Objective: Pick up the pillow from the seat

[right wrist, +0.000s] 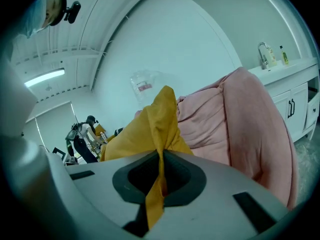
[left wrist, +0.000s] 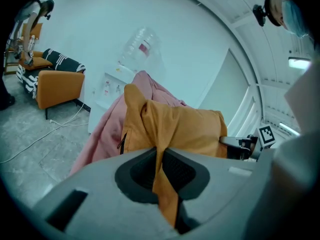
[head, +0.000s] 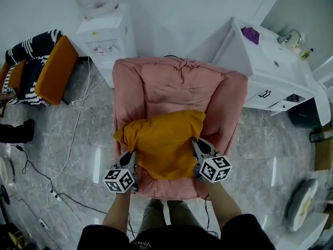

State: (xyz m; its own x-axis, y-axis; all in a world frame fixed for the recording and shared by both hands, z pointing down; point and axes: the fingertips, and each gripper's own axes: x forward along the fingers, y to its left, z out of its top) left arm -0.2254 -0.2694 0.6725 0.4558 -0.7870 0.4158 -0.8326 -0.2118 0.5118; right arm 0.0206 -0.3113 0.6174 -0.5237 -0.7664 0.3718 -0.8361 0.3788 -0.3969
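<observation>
On the seat of the pink upholstered armchair [head: 177, 82], the mustard-yellow fabric pillow [head: 164, 142] sits, perhaps barely raised; left claw [left wrist: 161, 171] and right claw [right wrist: 159, 176] each clamp a thin fold of its cover. Such shallow bites could slip under its weight.

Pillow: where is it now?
Head view centre: the orange pillow sits over the pink armchair seat, its edges pinched by the left gripper and right gripper.

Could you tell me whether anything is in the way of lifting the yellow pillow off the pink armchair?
Nothing visible is. The left gripper and the right gripper are each shut on the pillow fabric, one at each side, and nothing lies on the pillow or hangs over the armchair.
</observation>
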